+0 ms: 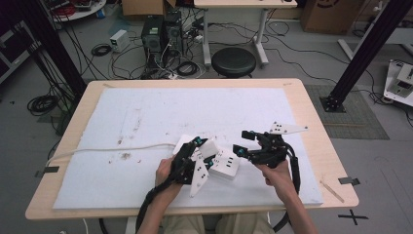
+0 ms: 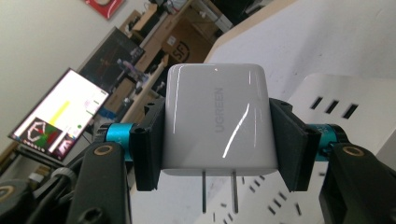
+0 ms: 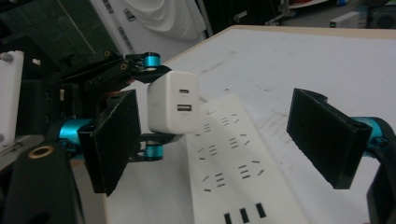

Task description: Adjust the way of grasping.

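- The white charger (image 2: pixel 217 121) is held tight in the left tongs (image 2: pixel 217 140), just above the power strip (image 3: pixel 224 163).
- Its two prongs are cut off below.
- The right tongs (image 3: pixel 229 135) are kept wide, with nothing held.
- The strip is partly hidden on the tabletop (image 1: pixel 302 97).

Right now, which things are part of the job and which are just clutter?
In play:
- white charger, clamped in the left claw, prongs out
- white power strip on the mat
- right claw, open beside it

Lying about:
- black stool
- computer towers
- floor cables
- cardboard boxes
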A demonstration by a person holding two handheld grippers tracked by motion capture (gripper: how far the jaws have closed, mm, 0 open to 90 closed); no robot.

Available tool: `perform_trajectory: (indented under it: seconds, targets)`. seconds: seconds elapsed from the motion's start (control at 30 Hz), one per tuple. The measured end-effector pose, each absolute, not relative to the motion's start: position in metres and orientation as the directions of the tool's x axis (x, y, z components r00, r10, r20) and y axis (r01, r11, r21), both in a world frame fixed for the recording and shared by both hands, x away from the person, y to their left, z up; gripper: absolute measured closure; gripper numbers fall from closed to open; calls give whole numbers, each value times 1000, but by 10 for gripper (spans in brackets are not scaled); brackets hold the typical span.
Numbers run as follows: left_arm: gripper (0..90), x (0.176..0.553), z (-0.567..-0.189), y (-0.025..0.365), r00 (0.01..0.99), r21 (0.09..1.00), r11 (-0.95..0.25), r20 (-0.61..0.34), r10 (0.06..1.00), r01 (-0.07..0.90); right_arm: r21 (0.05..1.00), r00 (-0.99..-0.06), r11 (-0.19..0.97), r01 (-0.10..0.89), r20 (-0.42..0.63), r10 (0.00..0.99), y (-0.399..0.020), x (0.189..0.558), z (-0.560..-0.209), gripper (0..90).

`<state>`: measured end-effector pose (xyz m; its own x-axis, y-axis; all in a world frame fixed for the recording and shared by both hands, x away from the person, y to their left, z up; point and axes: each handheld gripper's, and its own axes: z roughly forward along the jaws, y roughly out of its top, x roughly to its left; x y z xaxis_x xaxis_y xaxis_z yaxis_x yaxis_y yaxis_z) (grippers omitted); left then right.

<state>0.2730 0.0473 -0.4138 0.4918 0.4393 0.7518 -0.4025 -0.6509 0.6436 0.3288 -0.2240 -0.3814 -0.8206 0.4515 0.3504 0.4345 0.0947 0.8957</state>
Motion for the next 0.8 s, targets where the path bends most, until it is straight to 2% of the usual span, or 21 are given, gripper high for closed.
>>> perform_trajectory:
  seconds: [0.3, 0.33, 0.47, 0.8]
  targets:
    - [424, 269, -418, 38, 490, 642, -619, 759, 429, -452, 874, -836, 115, 472, 402, 374, -211, 330, -385, 180]
    - [424, 267, -418, 36, 487, 637, -612, 764, 423, -469, 865, -839, 115, 489, 430, 333, -209, 332, -387, 242]
    - [424, 265, -417, 35, 482, 630, -605, 771, 415, -487, 862, -843, 107, 496, 448, 297, -206, 333, -389, 248]
    - [424, 260, -416, 31, 478, 623, -577, 779, 405, -528, 841, -833, 130, 526, 478, 279, -200, 336, -395, 264]
